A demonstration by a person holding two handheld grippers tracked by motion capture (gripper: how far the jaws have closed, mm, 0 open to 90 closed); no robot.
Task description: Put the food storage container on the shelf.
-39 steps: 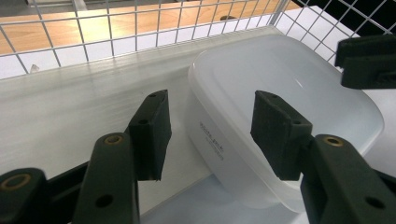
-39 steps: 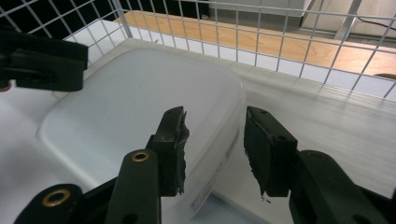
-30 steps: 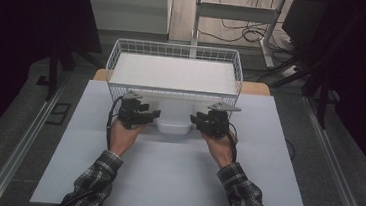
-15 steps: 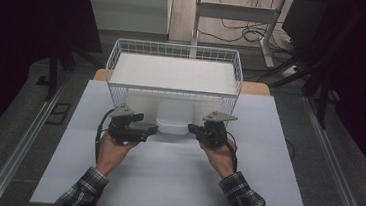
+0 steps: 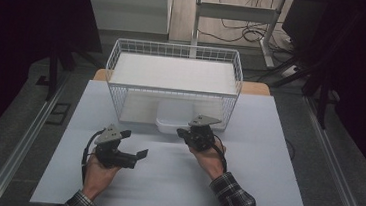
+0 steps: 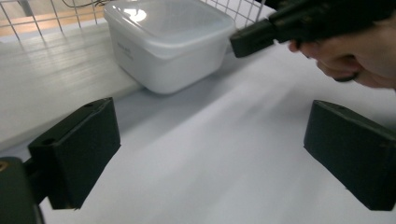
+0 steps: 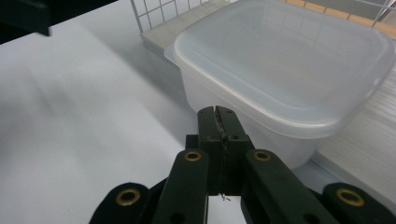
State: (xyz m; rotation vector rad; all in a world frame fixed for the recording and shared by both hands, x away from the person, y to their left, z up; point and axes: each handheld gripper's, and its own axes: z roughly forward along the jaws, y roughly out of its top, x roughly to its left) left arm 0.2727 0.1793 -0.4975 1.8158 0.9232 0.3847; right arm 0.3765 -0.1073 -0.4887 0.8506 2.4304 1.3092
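Left gripper (image 5: pixel 138 155): jaws wide apart, nothing between them, just bare white table (image 5: pixel 174 182) under and ahead. It sits well back from the wire basket (image 5: pixel 121 97), with plenty of open sheet on all sides and the table's near edge close behind the hand (image 5: pixel 97 173). In the left gripper view the container (image 6: pixel 168 42) is ahead and a bit to its left, well apart. The right gripper's tip (image 6: pixel 252 39) pokes in from the upper right, next to the container's corner.

Container (image 5: pixel 174 123): translucent white plastic tub, lid on, sitting at the basket's open front on the edge of the board inside, part in and part out.

Right gripper (image 5: pixel 182 132): jaws pressed together, gripping nothing. In the right gripper view its tip (image 7: pixel 218 112) is just off the container's (image 7: pixel 289 70) side wall, below the lid rim; contact can't be confirmed. Basket wire is close ahead, so there's tight room forward and open sheet behind and to its right.

Versus 0.5 s ago: left gripper has pulled back toward the near edge and away from the container. Right gripper has barely moved and is still at the container's front corner. Container unchanged.
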